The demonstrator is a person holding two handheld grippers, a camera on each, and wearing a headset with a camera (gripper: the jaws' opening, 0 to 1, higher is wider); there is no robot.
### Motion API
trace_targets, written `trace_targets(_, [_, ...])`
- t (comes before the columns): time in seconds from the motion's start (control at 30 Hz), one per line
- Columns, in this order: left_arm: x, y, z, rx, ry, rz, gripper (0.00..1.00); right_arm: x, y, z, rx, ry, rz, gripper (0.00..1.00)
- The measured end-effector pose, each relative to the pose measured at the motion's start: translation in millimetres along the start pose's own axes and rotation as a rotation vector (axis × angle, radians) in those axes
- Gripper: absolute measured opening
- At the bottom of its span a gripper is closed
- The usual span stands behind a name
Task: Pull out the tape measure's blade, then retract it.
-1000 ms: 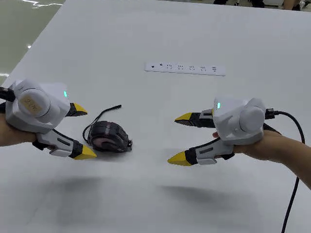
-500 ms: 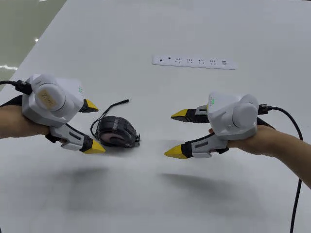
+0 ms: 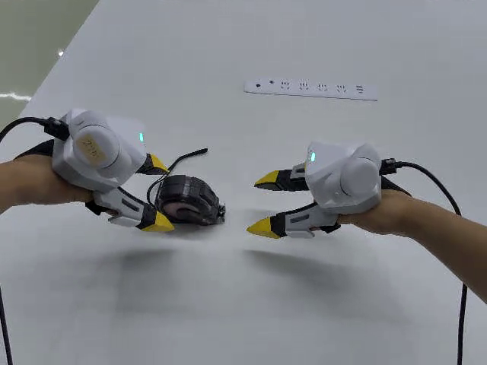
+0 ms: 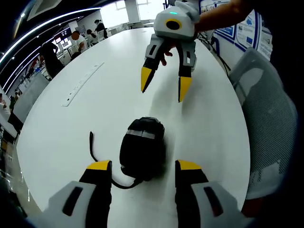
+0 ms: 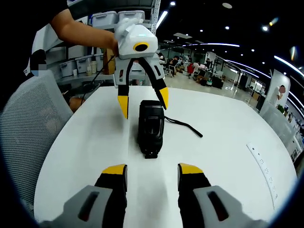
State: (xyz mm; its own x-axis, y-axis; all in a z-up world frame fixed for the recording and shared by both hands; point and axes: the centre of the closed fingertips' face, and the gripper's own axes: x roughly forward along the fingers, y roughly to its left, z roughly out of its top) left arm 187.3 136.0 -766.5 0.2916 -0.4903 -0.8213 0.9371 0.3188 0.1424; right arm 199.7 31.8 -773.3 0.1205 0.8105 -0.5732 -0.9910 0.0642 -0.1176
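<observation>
- The left gripper point(image 3: 159, 193) is held wide open, its jaws set either side of the tape measure point(image 3: 192, 201), which is not clamped.
- The right gripper point(image 3: 262, 204) is held open and empty, pointed at the tape measure on the white table point(image 3: 228, 304).
- A power strip point(image 3: 310, 88) is seen farther back.

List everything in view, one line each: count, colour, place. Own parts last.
large white table: one, white, under everything
black round-cased tape measure: one, black, on the table between the fingers of the left gripper
thin strap: one, black, trailing from the tape measure
long white power strip: one, white, far side of the table
grey mesh chair: one, grey, at the table's edge
left gripper: one, white, yellow-tipped fingers, open
right gripper: one, white, yellow-tipped fingers, open, facing the tape measure
</observation>
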Motion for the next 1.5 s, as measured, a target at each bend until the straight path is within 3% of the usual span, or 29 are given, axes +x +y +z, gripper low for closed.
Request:
trace_targets(0.73, [12.3, 1.5, 0.6, 0.061, 0.035, -0.046, 0.33, 39.6, 0.9, 8.1, 0.022, 0.005, 0.034, 0.29])
trace_targets(0.83, [14.7, 4.9, -3.1, 0.060, 0.050, -0.039, 0.33, 47.0, 0.2, 6.4, 0.019, 0.019, 0.042, 0.27])
trace_targets(1.0, [15.2, 2.0, 0.2, 0.073, 0.046, -0.056, 0.32, 55.2, 0.9, 1.6, -0.013, 0.059, 0.062, 0.24])
trace_targets(1.23, [16.9, 3.7, -2.2, 0.102, 0.057, -0.060, 0.28, 59.5, 8.7, -0.3, -0.021, 0.083, 0.092, 0.21])
trace_targets(1.5, [17.6, 4.3, -4.2, 0.107, 0.065, -0.070, 0.27, 56.6, 11.5, -1.3, 0.004, 0.077, 0.116, 0.19])
